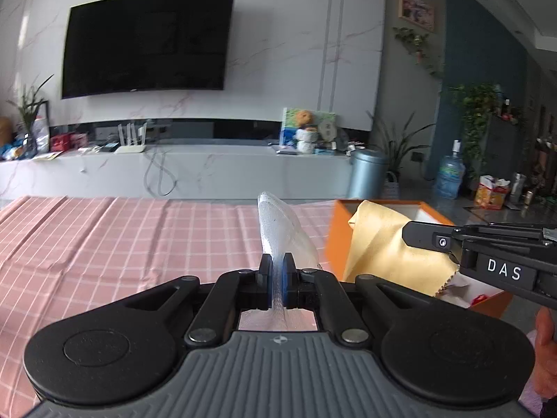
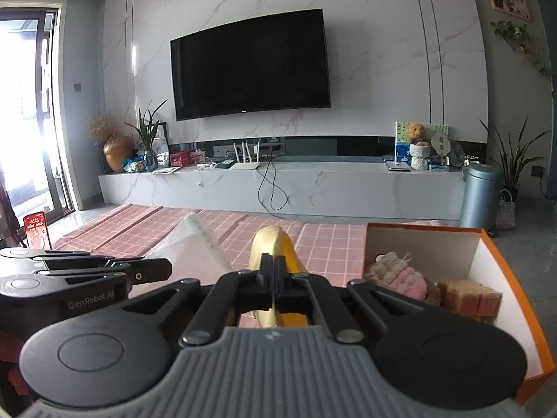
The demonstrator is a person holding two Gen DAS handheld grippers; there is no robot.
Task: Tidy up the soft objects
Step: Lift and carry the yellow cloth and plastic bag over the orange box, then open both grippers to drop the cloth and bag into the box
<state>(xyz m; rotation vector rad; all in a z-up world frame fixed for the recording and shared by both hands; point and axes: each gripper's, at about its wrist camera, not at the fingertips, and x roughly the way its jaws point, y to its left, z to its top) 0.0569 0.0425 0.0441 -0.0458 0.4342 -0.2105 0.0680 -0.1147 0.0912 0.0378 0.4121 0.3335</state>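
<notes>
My left gripper [image 1: 277, 264] is shut on a translucent white bubble-wrap sheet [image 1: 285, 230], held up above the pink checked tablecloth [image 1: 122, 237]. My right gripper [image 2: 275, 264] is shut on a yellow cloth [image 2: 275, 244]; in the left wrist view that cloth [image 1: 386, 244] hangs in front of the orange box [image 1: 336, 237]. In the right wrist view the orange box [image 2: 515, 278] is at the right and holds a pink and cream fluffy item [image 2: 400, 275] and tan sponges [image 2: 470, 299]. The bubble-wrap sheet [image 2: 195, 247] and the left gripper [image 2: 153, 268] show at the left there.
A low marble TV bench [image 2: 313, 184] with a wall TV [image 2: 250, 66] stands behind the table. A grey bin [image 2: 480, 191] and plants stand at the right. A red phone [image 2: 36, 231] stands at the table's left edge. A water bottle [image 1: 449, 176] sits on the floor.
</notes>
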